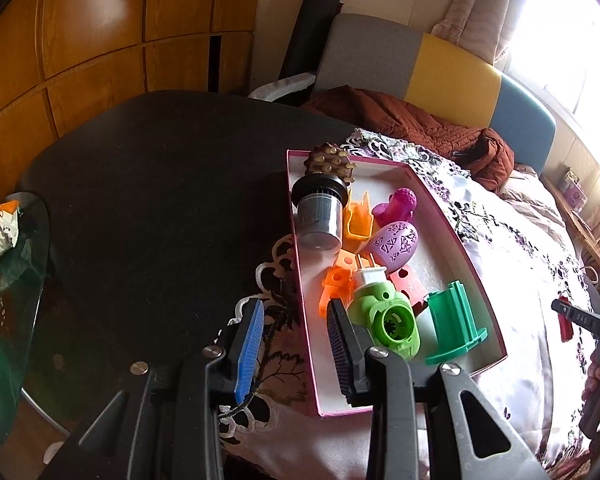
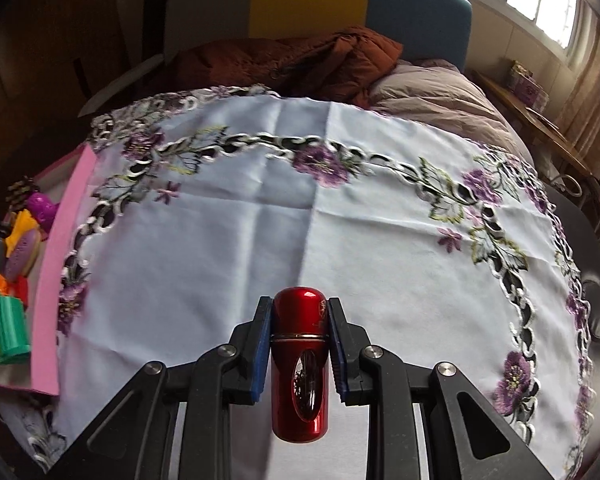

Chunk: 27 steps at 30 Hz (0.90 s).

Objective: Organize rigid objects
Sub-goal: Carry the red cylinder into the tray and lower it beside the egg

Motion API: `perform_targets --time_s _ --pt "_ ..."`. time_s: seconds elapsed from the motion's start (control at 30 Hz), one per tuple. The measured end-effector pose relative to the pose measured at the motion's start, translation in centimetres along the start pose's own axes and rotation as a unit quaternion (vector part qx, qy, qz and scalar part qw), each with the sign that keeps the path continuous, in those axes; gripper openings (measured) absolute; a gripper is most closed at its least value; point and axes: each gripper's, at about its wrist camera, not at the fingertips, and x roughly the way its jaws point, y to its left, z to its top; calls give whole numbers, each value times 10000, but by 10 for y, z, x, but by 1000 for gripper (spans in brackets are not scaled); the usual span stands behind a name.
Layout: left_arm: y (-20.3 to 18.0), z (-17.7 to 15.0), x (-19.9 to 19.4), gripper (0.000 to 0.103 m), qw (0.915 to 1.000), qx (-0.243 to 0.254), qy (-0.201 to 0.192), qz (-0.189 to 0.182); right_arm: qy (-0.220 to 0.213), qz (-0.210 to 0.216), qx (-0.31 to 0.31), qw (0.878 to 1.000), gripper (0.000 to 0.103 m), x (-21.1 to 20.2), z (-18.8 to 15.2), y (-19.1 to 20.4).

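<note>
Right wrist view: right gripper [image 2: 300, 312] jaws clenching the glossy red canister [image 2: 299, 364] above the embroidered cloth [image 2: 340, 220]. Slick metal risking slipping. Left gripper [image 1: 296, 320] jaws gaping, straddling the crowded pink box's [image 1: 456, 236] wall, risking nudging it.

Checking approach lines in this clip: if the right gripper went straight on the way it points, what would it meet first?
Probably the embroidered tablecloth. The right gripper, shut on the red canister, points down at bare cloth, with nothing else ahead. The pink box lies well off to the side. Depth is unclear.
</note>
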Motion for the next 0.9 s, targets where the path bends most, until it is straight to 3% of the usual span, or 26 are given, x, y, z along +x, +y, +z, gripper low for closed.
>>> perform_targets --time_s 0.27,0.57,0.73,0.9 --pt "6 -1 2 32 10000 -74 14 8 -315 877 -275 9953 26 -21 16 72" --pt "10 -2 2 32 9999 -126 13 2 -464 1821 -864 9784 26 -37 35 156" --pt "14 -2 3 32 9998 -184 40 28 -228 1989 -1182 9726 26 -19 36 196" --pt "16 -2 4 32 9998 -179 52 84 171 1595 -1594 9741 26 21 24 227"
